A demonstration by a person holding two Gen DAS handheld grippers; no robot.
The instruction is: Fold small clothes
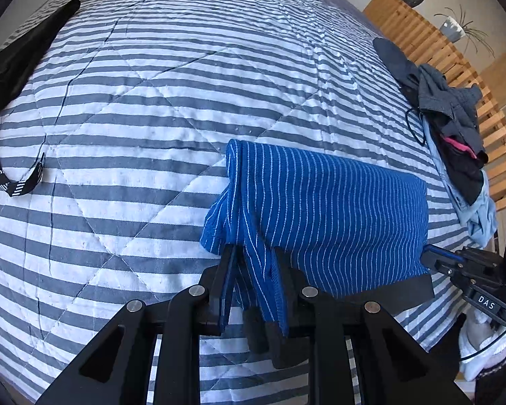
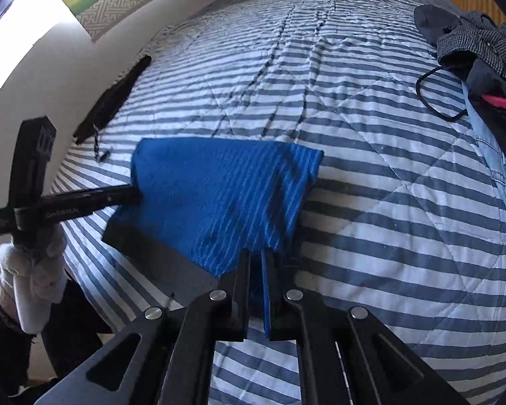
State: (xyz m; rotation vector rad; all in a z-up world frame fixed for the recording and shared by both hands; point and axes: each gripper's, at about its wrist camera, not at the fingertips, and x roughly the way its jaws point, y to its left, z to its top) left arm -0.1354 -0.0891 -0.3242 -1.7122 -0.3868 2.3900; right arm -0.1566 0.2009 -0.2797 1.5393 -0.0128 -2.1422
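Blue striped underwear point(image 1: 337, 209) lay partly folded on the striped quilt point(image 1: 151, 101), near its front edge. The left gripper point(image 1: 253, 270) pinched one end of the cloth and the right gripper point(image 2: 256, 263) pinched the other end, both closed tight on it. Off to the side sat a pile of clothes point(image 1: 455, 128) and a black garment point(image 1: 20, 64).
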